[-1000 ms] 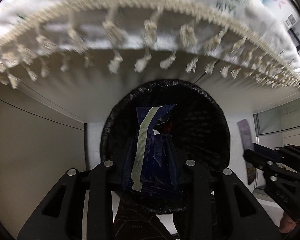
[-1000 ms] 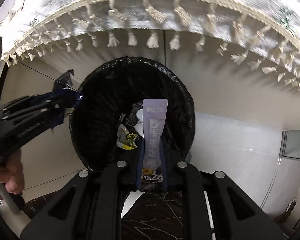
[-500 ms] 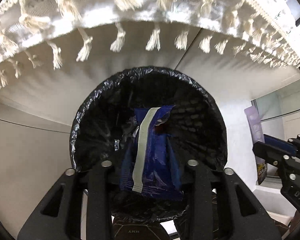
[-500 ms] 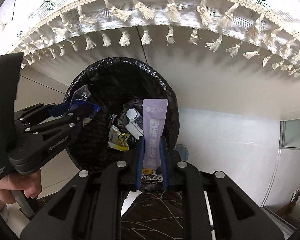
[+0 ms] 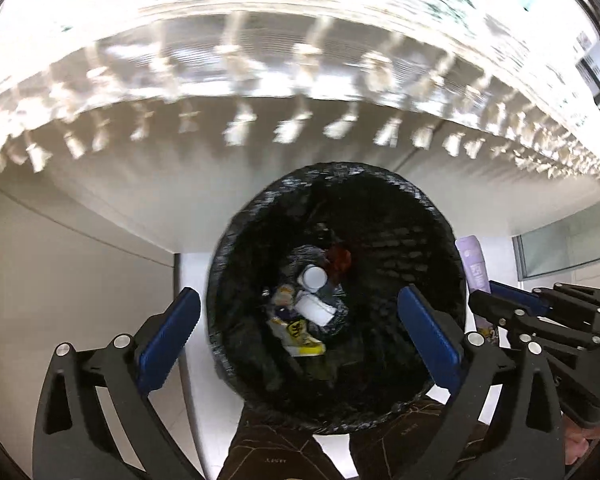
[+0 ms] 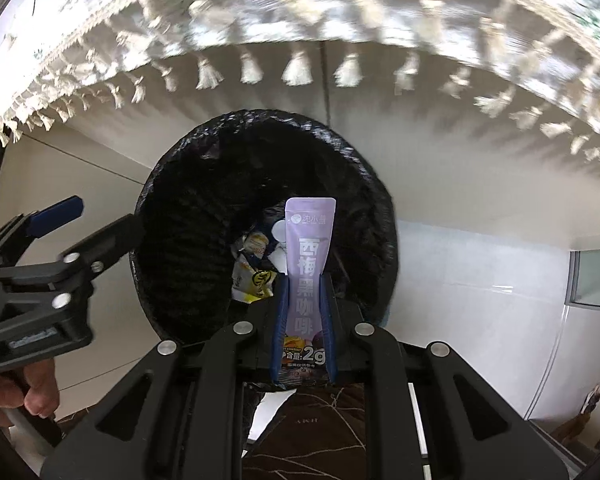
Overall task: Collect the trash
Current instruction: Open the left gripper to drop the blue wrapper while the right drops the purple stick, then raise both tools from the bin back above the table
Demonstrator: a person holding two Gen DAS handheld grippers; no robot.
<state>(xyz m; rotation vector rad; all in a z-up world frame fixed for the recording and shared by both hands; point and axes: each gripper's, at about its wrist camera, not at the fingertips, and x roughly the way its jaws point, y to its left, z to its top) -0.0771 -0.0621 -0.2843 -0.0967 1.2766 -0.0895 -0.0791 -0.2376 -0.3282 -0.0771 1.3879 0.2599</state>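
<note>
A round bin with a black liner (image 5: 416, 208) stands on the floor under the table; it also shows in the right wrist view (image 6: 172, 208). My left gripper (image 5: 298, 322) is open and empty above the bin's mouth. Trash lies at the bin's bottom: a white cap (image 5: 314, 277), a yellow wrapper (image 5: 298, 334) and a red scrap (image 5: 339, 258). My right gripper (image 6: 303, 300) is shut on a purple coffee sachet (image 6: 309, 252) over the bin's near rim. The sachet also shows at the right of the left wrist view (image 5: 476, 268).
A white tablecloth with a tasselled fringe (image 5: 292, 80) hangs over the bin; it also shows in the right wrist view (image 6: 300, 68). Pale floor tiles (image 5: 60, 280) surround the bin. A dark marbled surface (image 6: 320, 432) lies below my right gripper.
My left gripper has opened and the blue wrapper it held is gone from its fingers. Both views have pulled back a little. The right gripper still holds the purple sachet.
</note>
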